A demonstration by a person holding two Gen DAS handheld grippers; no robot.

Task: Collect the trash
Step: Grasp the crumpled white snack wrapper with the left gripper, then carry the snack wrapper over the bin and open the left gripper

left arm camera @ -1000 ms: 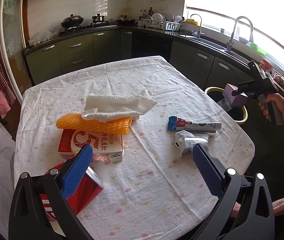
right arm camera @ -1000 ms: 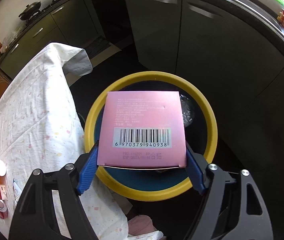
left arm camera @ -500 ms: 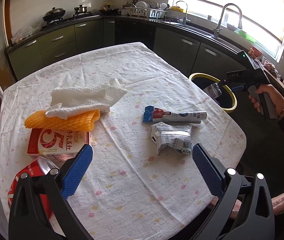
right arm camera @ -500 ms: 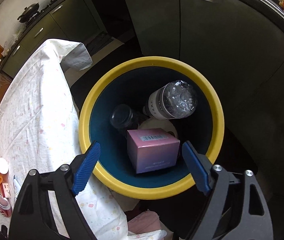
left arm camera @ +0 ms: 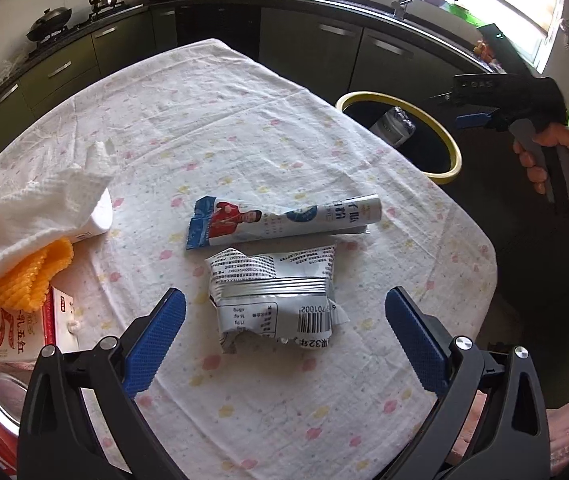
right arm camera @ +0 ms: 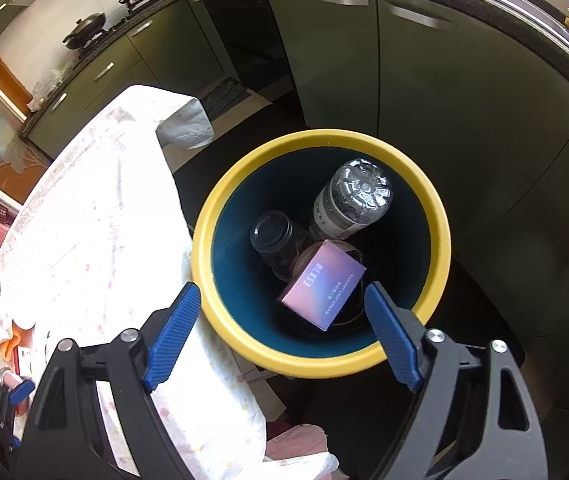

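- Between the left gripper's (left arm camera: pixel 284 336) wide-apart jaws lies the crumpled silver foil wrapper (left arm camera: pixel 272 300), long axis crosswise.
- Right gripper (right arm camera: pixel 282 328): jaws apart, empty, over yellow-rimmed round bin (right arm camera: pixel 324 360).

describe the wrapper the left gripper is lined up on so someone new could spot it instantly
Start at the table with the floral cloth. Near its front edge, between the open jaws of the left gripper, lies the crumpled silver wrapper. Unlike the rolled blue-and-white packet just behind it, it is squashed flat, printed with dense black text, and shows a barcode facing up.
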